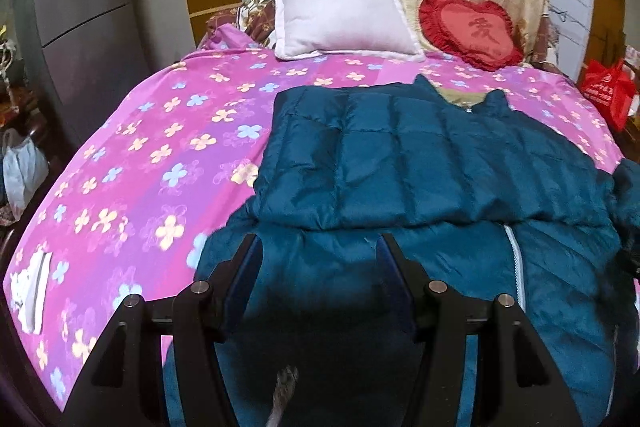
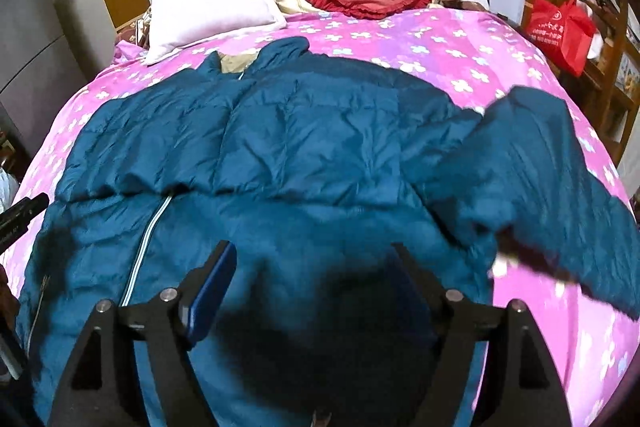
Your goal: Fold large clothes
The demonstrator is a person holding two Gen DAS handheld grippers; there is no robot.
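Note:
A large teal puffer jacket (image 1: pixel 400 171) lies front up on the pink flowered bedspread (image 1: pixel 132 163), collar toward the pillows. Its left sleeve is folded across the chest. My left gripper (image 1: pixel 318 243) is open and empty just above the jacket's lower left part. In the right wrist view the jacket (image 2: pixel 304 147) fills the middle, with its white zipper (image 2: pixel 148 231) at the lower left. Its right sleeve (image 2: pixel 560 163) stretches out to the right over the bedspread (image 2: pixel 460 43). My right gripper (image 2: pixel 314 251) is open and empty above the jacket's lower right part.
A white pillow (image 1: pixel 340 15) and a red heart cushion (image 1: pixel 472 29) lean at the head of the bed. A red bag (image 2: pixel 560 29) stands off the bed's right side. A white object (image 1: pixel 30 291) lies on the bedspread at the near left. A grey cabinet (image 1: pixel 80 19) stands at left.

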